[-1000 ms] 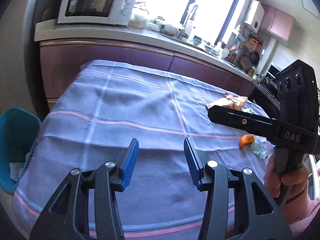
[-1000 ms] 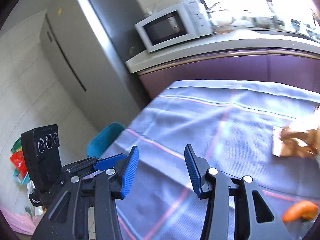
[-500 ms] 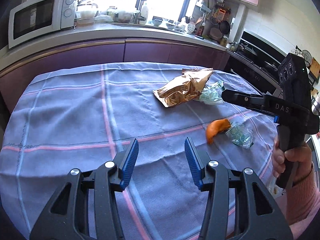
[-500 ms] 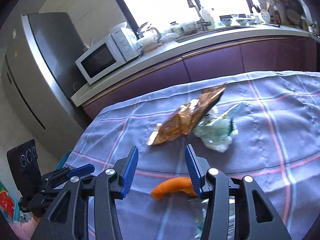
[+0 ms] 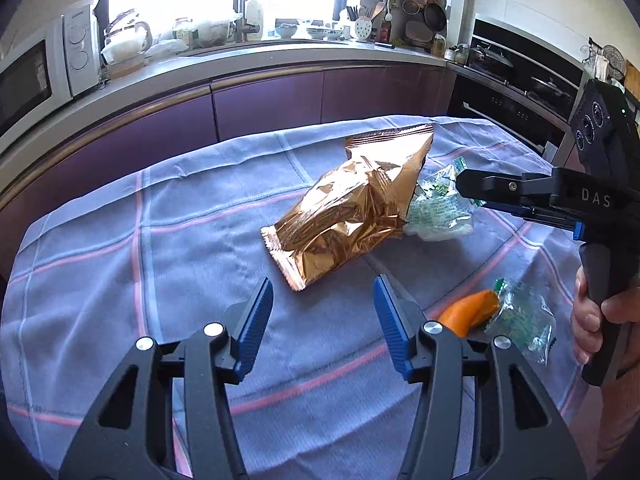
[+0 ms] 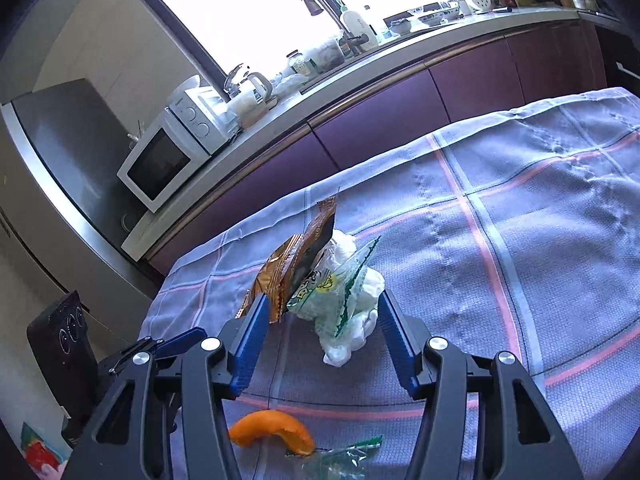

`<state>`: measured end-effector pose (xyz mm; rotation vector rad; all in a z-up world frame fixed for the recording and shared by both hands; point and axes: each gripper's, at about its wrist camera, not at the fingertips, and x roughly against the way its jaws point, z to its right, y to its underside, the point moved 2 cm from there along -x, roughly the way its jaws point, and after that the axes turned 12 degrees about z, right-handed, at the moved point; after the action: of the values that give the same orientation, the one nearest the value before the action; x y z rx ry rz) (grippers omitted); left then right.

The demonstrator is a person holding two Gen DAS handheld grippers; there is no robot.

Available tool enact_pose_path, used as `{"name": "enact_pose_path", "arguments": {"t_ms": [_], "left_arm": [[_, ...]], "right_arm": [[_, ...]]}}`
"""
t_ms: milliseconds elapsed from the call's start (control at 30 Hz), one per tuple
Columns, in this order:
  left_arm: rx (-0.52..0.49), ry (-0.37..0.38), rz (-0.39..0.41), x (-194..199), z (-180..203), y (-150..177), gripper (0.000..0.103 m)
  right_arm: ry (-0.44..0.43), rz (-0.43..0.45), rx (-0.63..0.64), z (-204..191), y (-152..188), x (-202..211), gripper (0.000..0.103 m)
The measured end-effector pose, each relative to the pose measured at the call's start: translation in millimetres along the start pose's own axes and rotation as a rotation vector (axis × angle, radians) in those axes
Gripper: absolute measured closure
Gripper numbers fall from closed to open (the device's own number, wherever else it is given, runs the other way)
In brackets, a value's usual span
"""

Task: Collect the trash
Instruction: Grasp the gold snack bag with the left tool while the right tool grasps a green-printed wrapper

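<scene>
A crumpled gold foil snack bag lies on the blue checked tablecloth, with a white-and-green plastic wrapper against its right end. An orange peel and a clear green-printed wrapper lie nearer, to the right. My left gripper is open and empty, just short of the foil bag. My right gripper is open with the white-and-green wrapper between its fingers and the foil bag by the left one. The peel lies under it.
A purple-fronted kitchen counter runs behind the table, with a microwave, kettle and sink clutter. An oven stands at the right. A grey fridge stands left of the counter in the right wrist view.
Both grippers have swung right from the table's left end to the trash. The foil bag and wrappers are now much closer. My right gripper now has the white-and-green wrapper between its open fingers.
</scene>
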<state>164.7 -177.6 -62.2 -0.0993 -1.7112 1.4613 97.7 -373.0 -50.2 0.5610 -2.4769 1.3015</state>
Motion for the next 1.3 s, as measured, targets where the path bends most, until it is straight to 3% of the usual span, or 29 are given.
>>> {"name": "enact_pose_path", "arguments": {"t_ms": [300, 467, 933, 1300], "left_arm": [[-0.118, -0.013, -0.072, -47.7, 11.7, -11.2, 0.05], [-0.113, -0.017, -0.096, -55.9, 10.6, -10.4, 0.067], [-0.035, -0.007, -0.029, -4.7, -0.9, -0.1, 0.075], [0.069, -0.026, 0.024, 71.1, -28.6, 24.7, 0.075]], "right_arm": [[-0.048, -0.026, -0.074, 11.7, 1.0, -8.3, 0.075], [-0.07, -0.032, -0.101, 16.3, 3.6, -4.5, 0.086], [-0.101, -0.004, -0.106, 11.0, 8.0, 20.3, 0.092], [-0.213, -0.024, -0.031, -40.0, 24.3, 22.9, 0.092]]}}
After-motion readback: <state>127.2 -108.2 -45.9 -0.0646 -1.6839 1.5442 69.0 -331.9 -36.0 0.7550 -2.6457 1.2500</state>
